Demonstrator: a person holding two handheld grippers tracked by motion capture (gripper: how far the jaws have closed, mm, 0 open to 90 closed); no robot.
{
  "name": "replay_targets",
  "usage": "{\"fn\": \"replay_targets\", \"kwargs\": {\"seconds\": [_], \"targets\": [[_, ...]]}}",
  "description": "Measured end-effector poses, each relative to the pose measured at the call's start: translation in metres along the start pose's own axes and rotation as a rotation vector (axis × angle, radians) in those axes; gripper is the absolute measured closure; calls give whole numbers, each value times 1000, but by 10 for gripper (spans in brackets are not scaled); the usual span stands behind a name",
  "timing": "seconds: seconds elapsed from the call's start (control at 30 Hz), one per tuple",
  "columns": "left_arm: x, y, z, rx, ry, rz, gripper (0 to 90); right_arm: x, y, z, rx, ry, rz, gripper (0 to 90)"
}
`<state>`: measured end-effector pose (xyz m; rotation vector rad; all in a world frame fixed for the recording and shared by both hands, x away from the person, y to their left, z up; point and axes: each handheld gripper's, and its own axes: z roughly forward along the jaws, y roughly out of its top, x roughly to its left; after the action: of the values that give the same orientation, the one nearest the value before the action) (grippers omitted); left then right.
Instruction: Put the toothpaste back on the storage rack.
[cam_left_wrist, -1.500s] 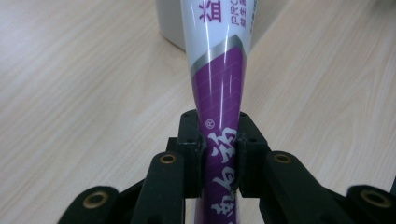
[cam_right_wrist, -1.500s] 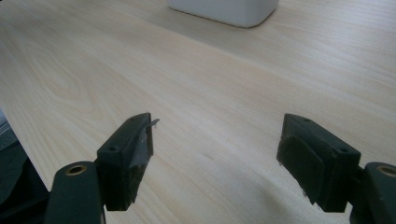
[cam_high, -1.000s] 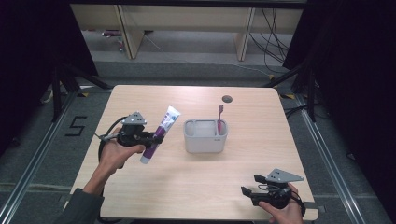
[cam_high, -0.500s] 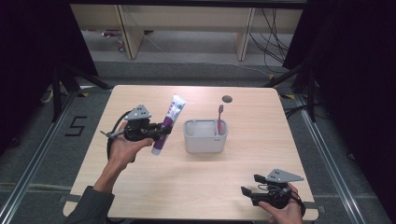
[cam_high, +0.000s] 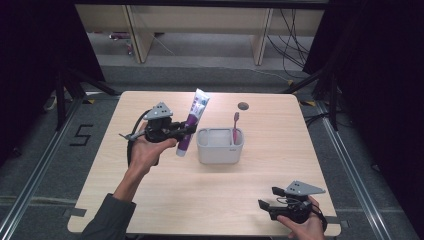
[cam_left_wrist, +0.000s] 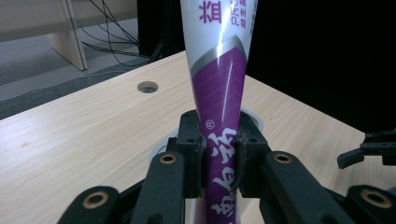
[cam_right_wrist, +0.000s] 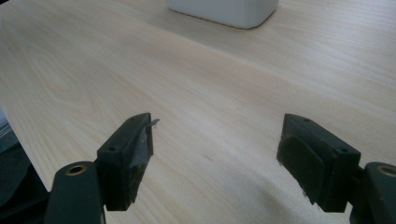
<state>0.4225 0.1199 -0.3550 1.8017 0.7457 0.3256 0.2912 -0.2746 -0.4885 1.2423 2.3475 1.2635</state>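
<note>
Left gripper (cam_high: 189, 130) clamped on one purple-and-white toothpaste tube (cam_high: 192, 122), held tilted above the table (cam_high: 150, 200) just left of one grey holder (cam_high: 220, 145), one pink toothbrush (cam_high: 235, 127) standing in it, right gripper (cam_right_wrist: 217, 154) jaws spread wide, empty, near the front edge.

Around 1 white holder (cam_high: 220, 147) sit 1 purple-and-white toothpaste tube (cam_high: 192, 122) to its left, 1 pink toothbrush (cam_high: 235, 128) standing inside it, and 1 round hole (cam_high: 243, 106) in the table beyond it. 2 grippers are there: 1 (cam_high: 187, 130) left of the holder, 1 (cam_high: 265, 206) nearer the person.
</note>
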Motion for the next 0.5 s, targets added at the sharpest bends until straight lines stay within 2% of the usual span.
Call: {"fn": "replay_targets", "kwargs": {"seconds": [0.2, 0.23, 0.27, 0.3, 0.5], "targets": [[-3, 10, 9, -16, -3, -1, 755, -2, -1, 0, -18, -6, -19, 267], [-3, 12, 11, -22, -7, -1, 755, -3, -1, 0, -23, -11, -38, 267], [-4, 12, 12, -29, -4, 2, 755, -4, -1, 1, -22, -11, -39, 267], [-5, 14, 13, -30, -4, 5, 755, -2, -1, 0, -17, -4, -19, 267], [-7, 18, 24, -43, -9, -4, 756, -3, -1, 1, -22, -8, -22, 267]]}}
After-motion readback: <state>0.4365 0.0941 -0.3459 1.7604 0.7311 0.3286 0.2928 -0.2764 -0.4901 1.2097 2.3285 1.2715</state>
